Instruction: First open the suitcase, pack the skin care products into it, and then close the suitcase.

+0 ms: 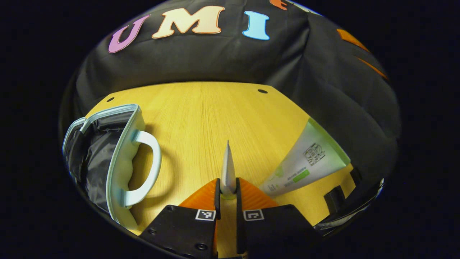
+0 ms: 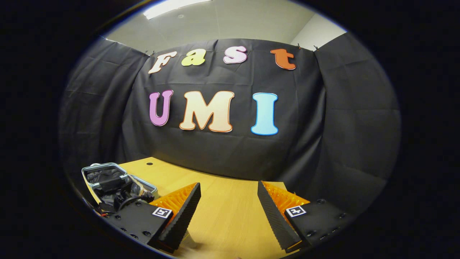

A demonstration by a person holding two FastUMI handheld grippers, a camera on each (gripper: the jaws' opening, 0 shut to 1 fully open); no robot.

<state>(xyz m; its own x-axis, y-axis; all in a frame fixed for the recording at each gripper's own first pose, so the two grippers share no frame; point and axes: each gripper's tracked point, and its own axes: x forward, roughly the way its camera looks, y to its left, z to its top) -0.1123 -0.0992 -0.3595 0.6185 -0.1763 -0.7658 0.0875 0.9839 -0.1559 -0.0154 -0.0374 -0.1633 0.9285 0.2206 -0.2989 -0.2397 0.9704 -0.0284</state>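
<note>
In your left gripper view the open suitcase [image 1: 107,158] lies at nine o'clock on the worktop [image 1: 208,118], handle [image 1: 149,163] facing the centre, and your left gripper [image 1: 228,196] has its fingers [image 1: 205,196] clenched on a silvery tube [image 1: 228,169] seen edge-on, its long axis pointing to twelve o'clock. A pale green tube [image 1: 309,158] lies at three o'clock, just beside the right-hand finger, its broad end toward one o'clock. In your right gripper view the right gripper [image 2: 229,205] is held level above the worktop, fingers [image 2: 183,212] released and wide apart, with the suitcase at eight o'clock.
</note>
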